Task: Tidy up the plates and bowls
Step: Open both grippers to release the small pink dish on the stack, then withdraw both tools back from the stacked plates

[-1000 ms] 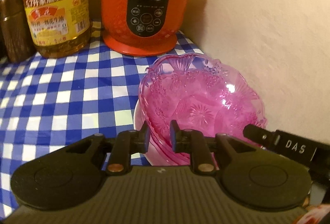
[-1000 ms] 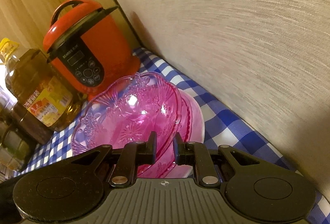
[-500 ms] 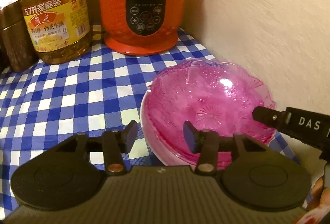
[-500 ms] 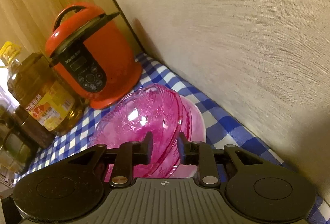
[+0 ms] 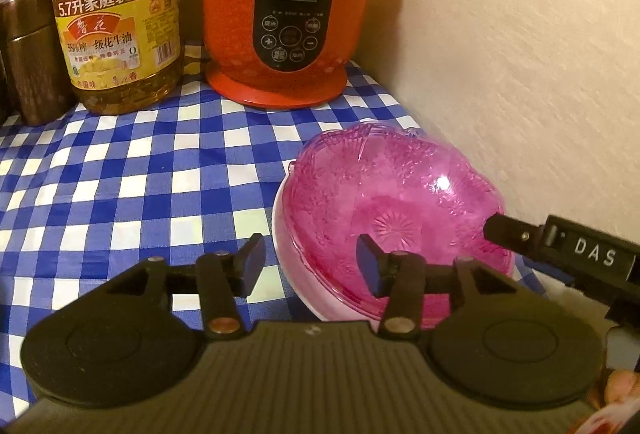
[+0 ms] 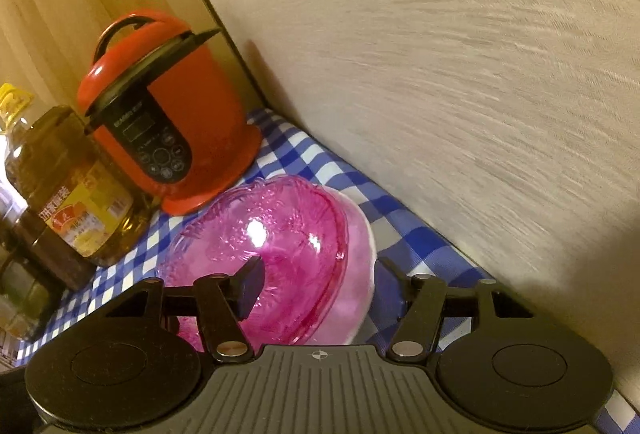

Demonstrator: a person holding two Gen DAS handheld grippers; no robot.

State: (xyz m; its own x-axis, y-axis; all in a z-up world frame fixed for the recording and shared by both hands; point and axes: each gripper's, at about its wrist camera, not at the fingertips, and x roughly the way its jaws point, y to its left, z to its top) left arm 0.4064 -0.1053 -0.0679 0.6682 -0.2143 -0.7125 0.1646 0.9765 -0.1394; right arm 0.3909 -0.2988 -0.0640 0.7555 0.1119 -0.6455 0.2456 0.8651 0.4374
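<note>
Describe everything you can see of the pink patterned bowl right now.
The pink patterned bowl looks like translucent magenta plastic or glass, with a scalloped rim, embossed flowers and a starburst at its base. It sits upright, nested in a pale pink bowl on the checked tablecloth, near the wall. Each open hand-held gripper, left and right, straddles its rim without pressing it.

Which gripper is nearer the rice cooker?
Left, judging by its larger look there. The left gripper faces the rice cooker across the cloth; the right gripper sits farther back, behind the pink bowl.
</note>
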